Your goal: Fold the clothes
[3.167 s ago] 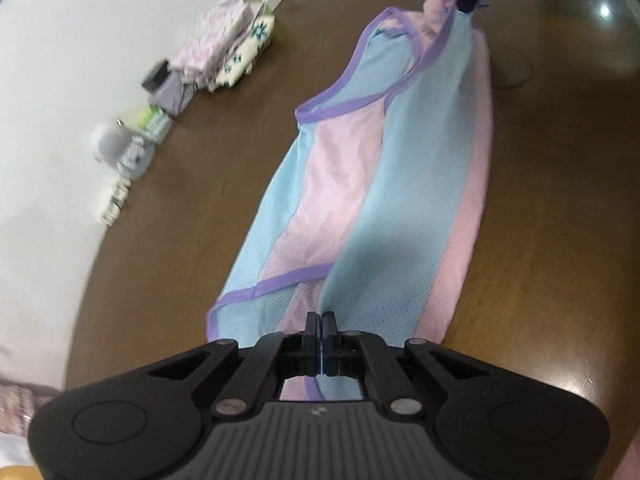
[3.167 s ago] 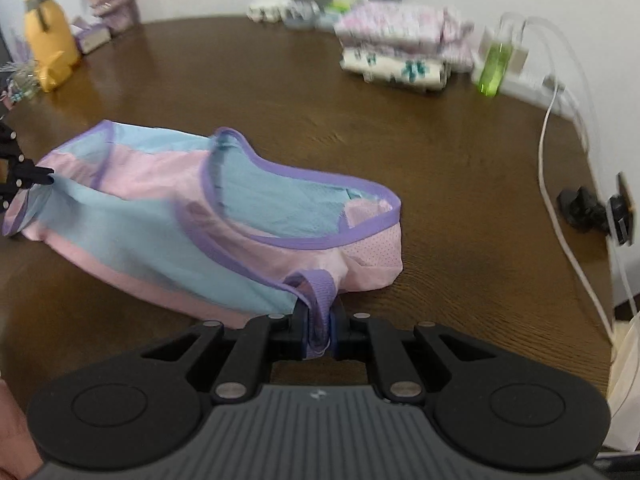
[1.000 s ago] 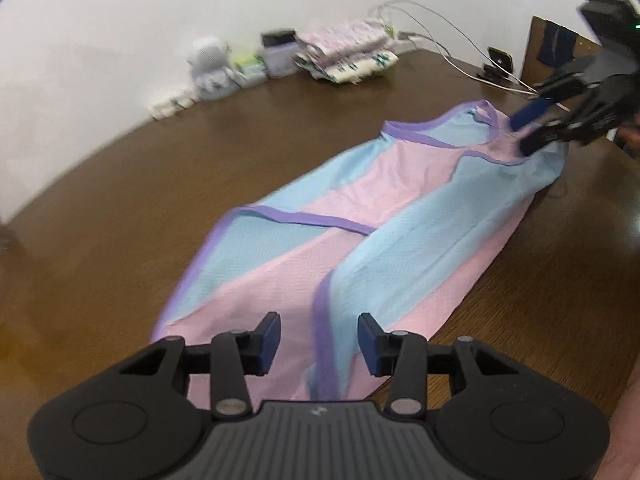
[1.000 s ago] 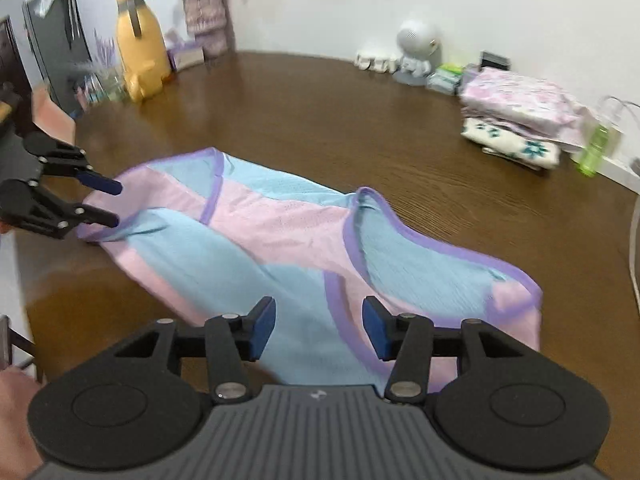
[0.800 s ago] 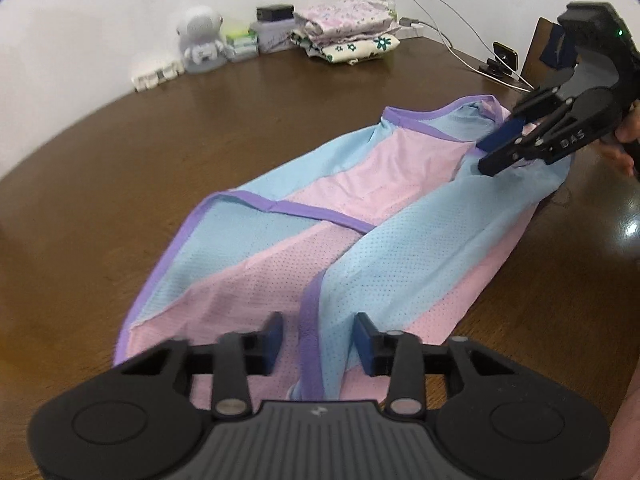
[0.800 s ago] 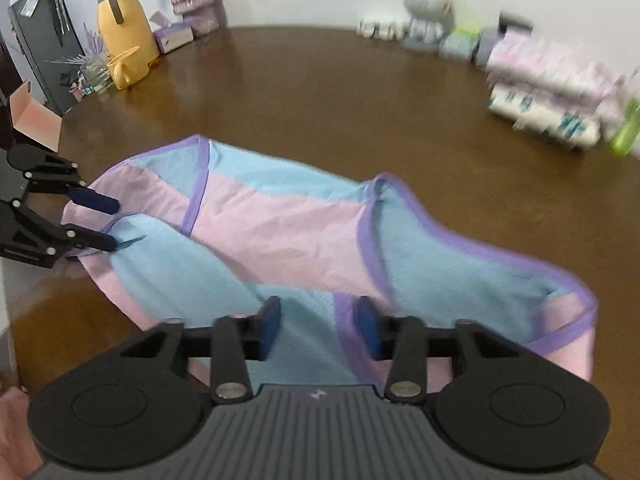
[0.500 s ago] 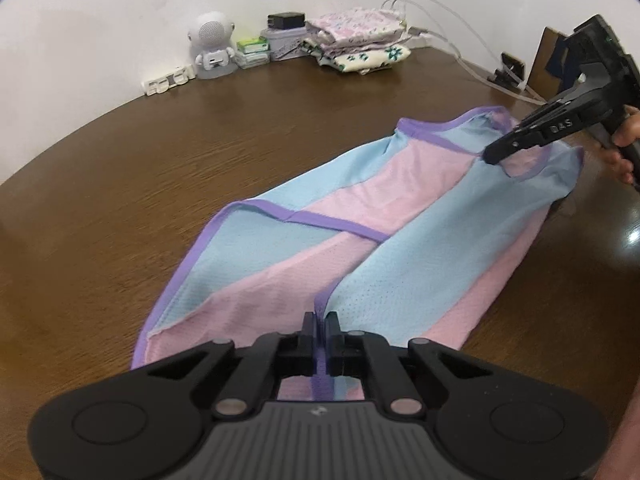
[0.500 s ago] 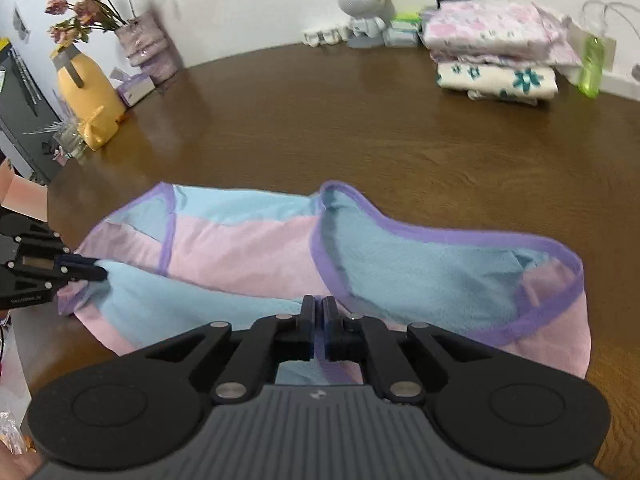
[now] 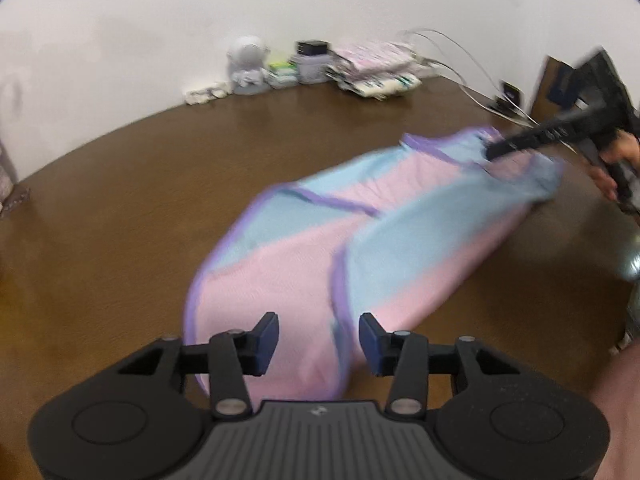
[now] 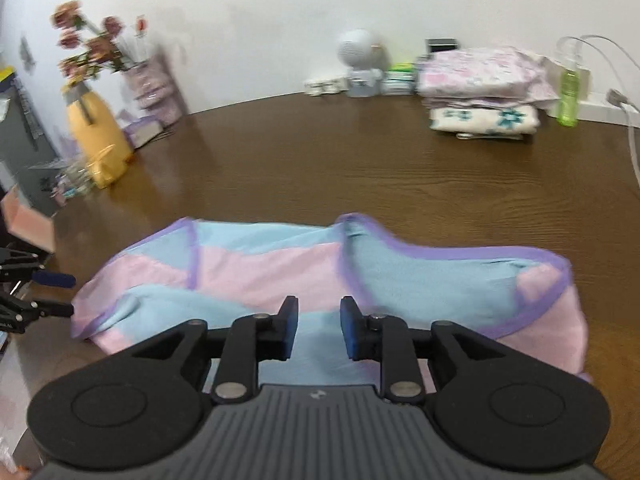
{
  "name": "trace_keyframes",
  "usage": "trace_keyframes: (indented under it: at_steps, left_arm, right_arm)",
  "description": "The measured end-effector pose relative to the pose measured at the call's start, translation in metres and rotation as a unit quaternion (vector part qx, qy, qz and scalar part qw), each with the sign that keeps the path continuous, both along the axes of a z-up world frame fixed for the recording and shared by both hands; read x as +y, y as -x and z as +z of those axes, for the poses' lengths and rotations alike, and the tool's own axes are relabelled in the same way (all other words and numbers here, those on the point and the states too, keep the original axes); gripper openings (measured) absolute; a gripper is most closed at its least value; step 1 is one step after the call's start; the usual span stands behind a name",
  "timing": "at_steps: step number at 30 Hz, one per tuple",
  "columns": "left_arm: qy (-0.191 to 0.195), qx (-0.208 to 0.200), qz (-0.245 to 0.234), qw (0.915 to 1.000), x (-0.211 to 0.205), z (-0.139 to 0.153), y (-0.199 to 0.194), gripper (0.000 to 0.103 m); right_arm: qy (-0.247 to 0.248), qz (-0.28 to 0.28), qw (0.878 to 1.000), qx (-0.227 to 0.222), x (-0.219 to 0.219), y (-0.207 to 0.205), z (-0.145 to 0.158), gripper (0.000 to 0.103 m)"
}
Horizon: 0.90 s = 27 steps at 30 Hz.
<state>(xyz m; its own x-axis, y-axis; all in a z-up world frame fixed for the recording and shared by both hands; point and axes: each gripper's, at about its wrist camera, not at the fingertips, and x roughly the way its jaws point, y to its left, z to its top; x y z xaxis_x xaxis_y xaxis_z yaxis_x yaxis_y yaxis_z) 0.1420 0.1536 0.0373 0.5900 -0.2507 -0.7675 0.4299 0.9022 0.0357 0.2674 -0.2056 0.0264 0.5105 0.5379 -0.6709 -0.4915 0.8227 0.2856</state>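
Because the pink-and-blue mesh tank top (image 10: 280, 276) lies doubled lengthwise on the brown wooden table (image 10: 360, 176), one long side laid over the other, its purple-bound armholes and neckline sit stacked along one edge and the garment makes a long, narrow strip. That shape suits a crosswise fold, hem end toward strap end, though you cannot settle from this alone whether the strip is halfway to a bundle or being laid out again.

Your left gripper (image 9: 319, 338) hovers low over the hem end with its blue-padded fingers spread wide and nothing between them; the purple trim runs right under the gap, so a pinch there would catch both layers at once. Your right gripper (image 10: 319, 330) sits over the strap end, its jaws likewise parted and empty, with the blue panel just beneath. In the left wrist view it shows as a dark bar reaching onto the neckline, though blur there hides how its jaws stand. Holding one tool at each end keeps the strip stretched between you and square to the table edge.

Beyond the top, a stack of folded floral clothes (image 10: 484, 88) rests near the wall, probably where finished pieces go. Beside it stand a green bottle (image 10: 569, 96) and a small white robot figure (image 10: 360, 64); a yellow vase of flowers (image 10: 98, 136) stands well apart at the table's far left.
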Motion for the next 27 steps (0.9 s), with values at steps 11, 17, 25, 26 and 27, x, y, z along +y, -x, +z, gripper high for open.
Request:
trace_keyframes:
  at_steps: [11,17,25,26,27]
  left_arm:
    - [-0.023,0.016,-0.01,0.9996,-0.008,-0.03,-0.004,0.001]
    - [0.008,0.026,0.025,0.9993,0.03,-0.016,-0.027,0.001]
    - [0.016,0.026,0.065,0.9974,0.055,-0.012,-0.056,0.031]
    - [0.033,0.023,0.05,0.9979,0.054,-0.008,-0.054,0.032]
    - [0.035,0.024,0.035,0.9985,0.05,-0.008,-0.052,0.038]
  right_arm:
    - [0.013,0.052,0.998,0.011,0.067,0.031,-0.026,0.033]
    - [0.005,0.027,1.0,0.014,0.055,0.037,-0.036,0.033]
    - [-0.007,0.003,1.0,-0.006,0.042,0.048,-0.026,0.043]
    - [-0.008,-0.004,1.0,-0.012,0.037,0.051,-0.023,0.046]
    - [0.003,-0.011,1.0,-0.018,0.031,0.053,-0.02,0.051]
